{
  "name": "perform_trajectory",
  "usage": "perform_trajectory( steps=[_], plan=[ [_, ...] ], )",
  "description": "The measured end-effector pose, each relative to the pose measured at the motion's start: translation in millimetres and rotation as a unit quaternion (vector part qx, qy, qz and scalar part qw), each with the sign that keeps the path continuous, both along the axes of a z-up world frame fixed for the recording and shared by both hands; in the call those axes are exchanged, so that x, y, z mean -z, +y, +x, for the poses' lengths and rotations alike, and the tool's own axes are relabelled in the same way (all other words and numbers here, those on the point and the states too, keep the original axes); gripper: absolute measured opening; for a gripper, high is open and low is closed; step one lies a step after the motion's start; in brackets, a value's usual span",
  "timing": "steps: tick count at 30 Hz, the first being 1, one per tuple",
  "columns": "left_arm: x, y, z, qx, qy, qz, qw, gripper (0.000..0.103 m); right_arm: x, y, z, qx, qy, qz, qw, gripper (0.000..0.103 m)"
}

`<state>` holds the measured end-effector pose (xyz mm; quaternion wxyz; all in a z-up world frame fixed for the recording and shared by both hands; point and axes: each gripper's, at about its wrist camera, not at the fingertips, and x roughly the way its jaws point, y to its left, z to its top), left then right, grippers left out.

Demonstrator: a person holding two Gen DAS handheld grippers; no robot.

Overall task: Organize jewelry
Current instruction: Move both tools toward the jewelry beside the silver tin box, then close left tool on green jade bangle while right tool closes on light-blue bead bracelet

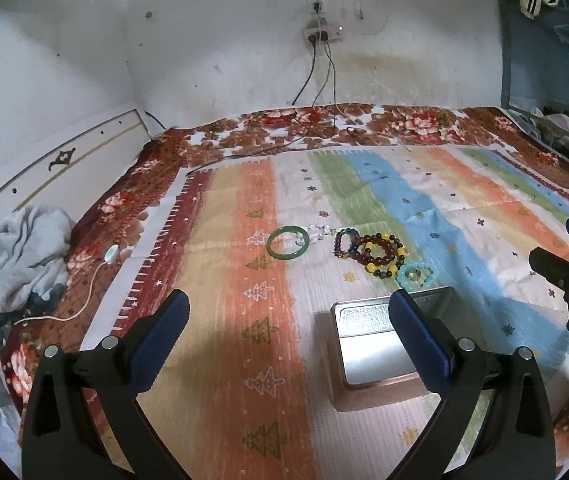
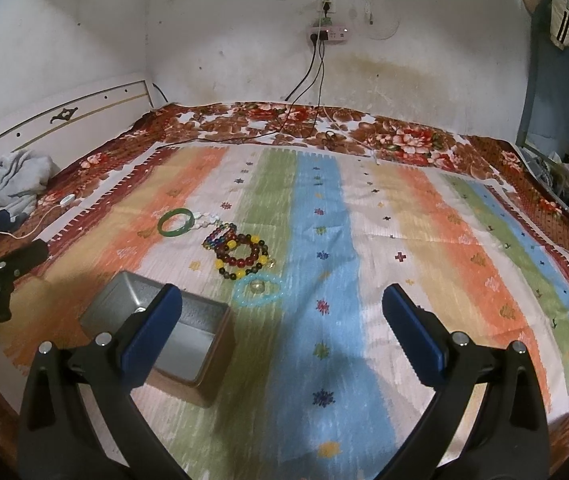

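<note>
While both claws, left claw (image 1: 288,316) and right claw (image 2: 282,312), gape released, metal tin (image 2: 188,344) seemingly sits empty; bracelets (image 2: 240,256) lie beside it on the bed.

A bed (image 2: 524,168) carries everything, covered by a brown floral blanket (image 2: 404,136) with a striped cloth (image 2: 364,240) spread flat on top. On the striped cloth an open metal tin (image 2: 188,344) serves as landmark: just beyond it lies a turquoise bead bracelet (image 2: 258,290), farther on a dark red and yellow bead bracelet (image 2: 242,258) touching a multicoloured bead bracelet (image 2: 220,236), then a white bead strand (image 2: 206,222) and a green bangle (image 2: 175,222) farthest. Well left of the tin, on the blanket, sit a crumpled grey cloth (image 2: 12,184) and a white corded switch (image 2: 66,200); black cables (image 2: 284,128) trail beyond.
</note>
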<state>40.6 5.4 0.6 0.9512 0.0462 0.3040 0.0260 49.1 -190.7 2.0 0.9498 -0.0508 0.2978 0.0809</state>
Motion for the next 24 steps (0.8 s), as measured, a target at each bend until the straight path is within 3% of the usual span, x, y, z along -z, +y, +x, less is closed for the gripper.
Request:
perform_trajectory(
  steps=[24],
  plan=[
    [10, 19, 102, -0.018, 0.063, -0.009, 0.9978, 0.098, 4, 4, 89, -0.005, 0.052, -0.002, 0.999, 0.098]
  ],
)
